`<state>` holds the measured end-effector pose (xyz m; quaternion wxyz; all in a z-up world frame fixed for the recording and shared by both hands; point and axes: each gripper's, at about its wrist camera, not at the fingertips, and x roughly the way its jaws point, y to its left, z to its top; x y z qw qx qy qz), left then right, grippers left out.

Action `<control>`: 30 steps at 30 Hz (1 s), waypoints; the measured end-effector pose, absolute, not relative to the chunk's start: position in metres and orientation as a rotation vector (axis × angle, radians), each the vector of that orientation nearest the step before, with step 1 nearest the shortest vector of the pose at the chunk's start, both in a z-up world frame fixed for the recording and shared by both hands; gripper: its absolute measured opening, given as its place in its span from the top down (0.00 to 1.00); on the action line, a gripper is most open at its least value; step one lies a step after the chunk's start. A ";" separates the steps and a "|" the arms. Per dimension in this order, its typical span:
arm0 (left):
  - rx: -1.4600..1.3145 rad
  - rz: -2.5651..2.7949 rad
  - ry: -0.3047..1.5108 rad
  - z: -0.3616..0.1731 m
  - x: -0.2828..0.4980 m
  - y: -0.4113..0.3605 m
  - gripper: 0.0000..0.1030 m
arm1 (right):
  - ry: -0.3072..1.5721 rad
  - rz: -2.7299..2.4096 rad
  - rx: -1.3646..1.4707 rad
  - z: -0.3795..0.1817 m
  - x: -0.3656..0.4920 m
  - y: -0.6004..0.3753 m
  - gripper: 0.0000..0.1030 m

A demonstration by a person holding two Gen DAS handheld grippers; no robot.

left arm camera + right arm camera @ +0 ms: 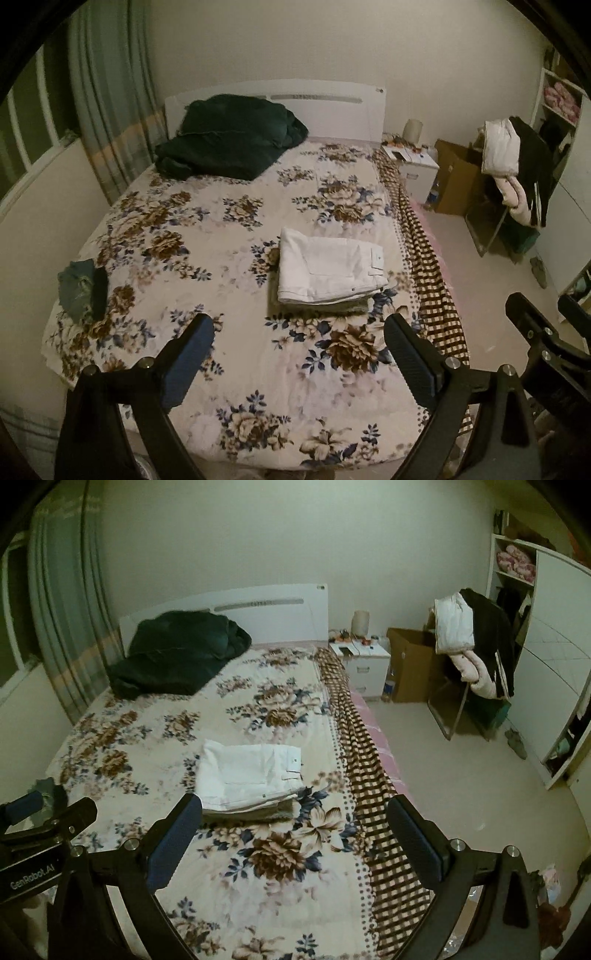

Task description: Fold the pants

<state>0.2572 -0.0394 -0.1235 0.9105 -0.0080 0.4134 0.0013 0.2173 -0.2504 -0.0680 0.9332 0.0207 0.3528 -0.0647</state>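
Both tongs are spread wide with nothing in them, hanging over the foot end of the bed (207,236): left tongs (299,354), right tongs (295,830). The folded white pants (327,271) sit on top of a folded grey-green garment (325,306), toward the bed's right edge and nearer the foot than the headboard.

Only the left wrist view gives a proper look at the small crumpled teal cloth (83,290) by the bed's left edge; in the right view it's mostly hidden behind the other tool. The right wrist view shows more of the right side of the room: the white wardrobe shelf (511,574) with pink bedding (517,563) in it, and the two drawers of the white bedside cabinet (364,666).

The open brown cardboard box (410,668) stands beside that cabinet; can't tell what's inside. A dark green bundled blanket (229,134) lies at the headboard end, left corner.
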 end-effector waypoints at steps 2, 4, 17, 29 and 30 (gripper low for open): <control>-0.024 -0.001 0.844 -0.110 0.242 -0.037 0.08 | 0.716 -0.125 0.046 -0.052 0.199 -0.249 0.01; -0.023 0.014 0.829 -0.098 0.229 -0.034 0.08 | 0.700 -0.126 0.044 -0.036 0.178 -0.248 0.01; -0.001 0.011 0.816 -0.068 0.190 -0.013 0.08 | 0.627 -0.145 0.037 0.030 0.116 -0.216 0.01; 0.017 0.026 0.793 -0.063 0.187 -0.005 0.04 | 0.643 -0.117 0.041 0.030 0.124 -0.207 0.00; 0.020 0.027 0.795 -0.063 0.187 -0.005 0.04 | 0.645 -0.118 0.042 0.028 0.126 -0.207 0.00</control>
